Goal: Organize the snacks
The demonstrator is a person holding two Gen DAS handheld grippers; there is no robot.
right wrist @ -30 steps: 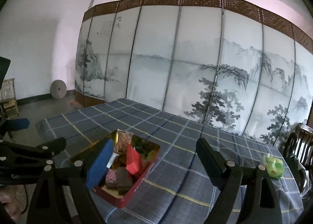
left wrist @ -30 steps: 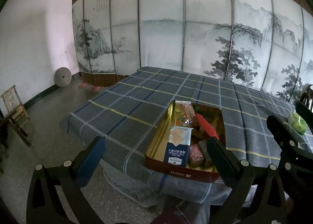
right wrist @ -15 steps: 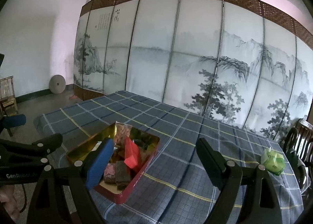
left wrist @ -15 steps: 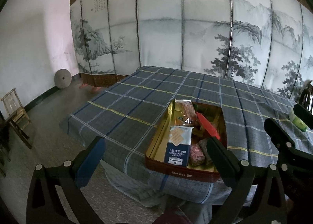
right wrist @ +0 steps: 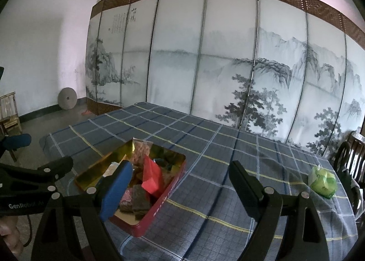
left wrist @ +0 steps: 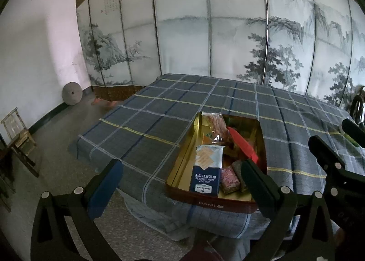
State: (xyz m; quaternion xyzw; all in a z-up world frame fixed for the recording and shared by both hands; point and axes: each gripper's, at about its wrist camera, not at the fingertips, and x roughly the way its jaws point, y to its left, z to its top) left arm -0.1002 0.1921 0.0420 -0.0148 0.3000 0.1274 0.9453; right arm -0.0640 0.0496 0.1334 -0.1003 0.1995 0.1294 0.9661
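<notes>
Both tongs, left (left wrist: 182, 183) and right (right wrist: 180, 183), apart and empty near the snack tin (left wrist: 205, 202), perhaps above it.

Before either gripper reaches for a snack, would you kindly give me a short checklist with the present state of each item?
1. Left gripper open with nothing between its pads: ok.
2. Right gripper open and empty: ok.
3. Red tin sits open on the checked tablecloth, no lid on it: ok.
4. Blue cracker box lies on top in the tin, uncovered, reachable from above: ok.
5. Green packet lies alone on the cloth, outside the tin, near the table's far right edge: not ok, not yet sorted.
6. Room left in the tin for the green packet: bare gold floor shows on its left side, probably ok.
</notes>
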